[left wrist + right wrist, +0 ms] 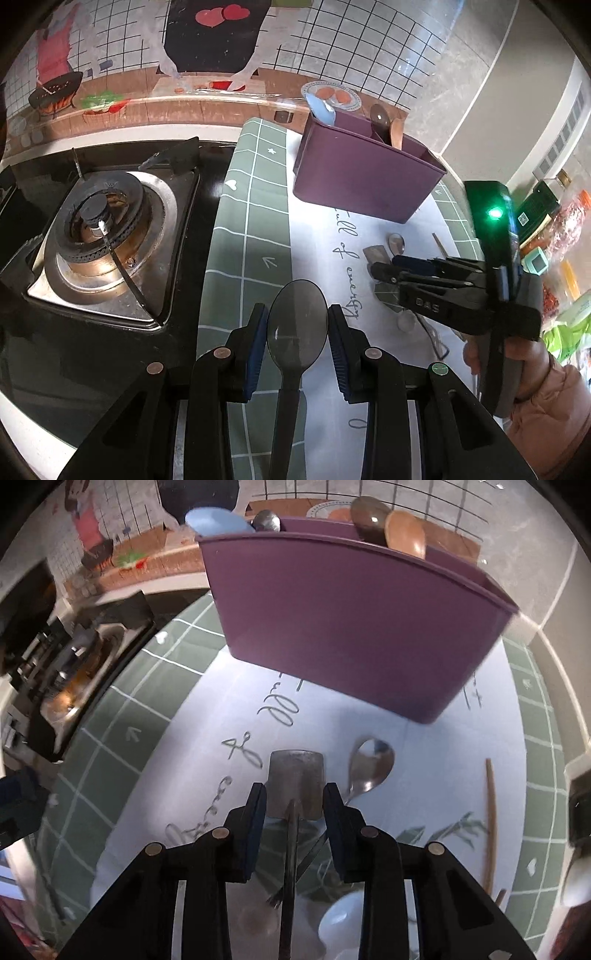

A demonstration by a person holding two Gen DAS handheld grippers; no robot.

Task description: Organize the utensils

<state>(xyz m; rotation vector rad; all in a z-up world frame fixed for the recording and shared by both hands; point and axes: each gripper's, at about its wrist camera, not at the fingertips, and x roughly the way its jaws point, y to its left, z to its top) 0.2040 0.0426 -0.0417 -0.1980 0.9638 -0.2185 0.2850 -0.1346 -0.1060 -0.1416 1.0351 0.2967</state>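
My left gripper (297, 332) is shut on a translucent grey plastic spoon (295, 328), bowl forward, held above the mat. The purple utensil holder (364, 173) stands at the back of the mat with a blue spoon (320, 107) and wooden spoons (388, 123) in it. My right gripper (294, 805) straddles a small metal spatula (295, 784), jaws close at its sides, low over the mat; it also shows in the left wrist view (384, 271). A metal spoon (367, 766) lies just right of it.
A gas stove (99, 236) sits left of the green-and-white mat (251, 229). A wooden chopstick (490, 823) lies at right, and a white spoon (341, 919) and a clear spoon (258, 919) lie under my right gripper. Bottles and packets (565, 236) crowd the far right.
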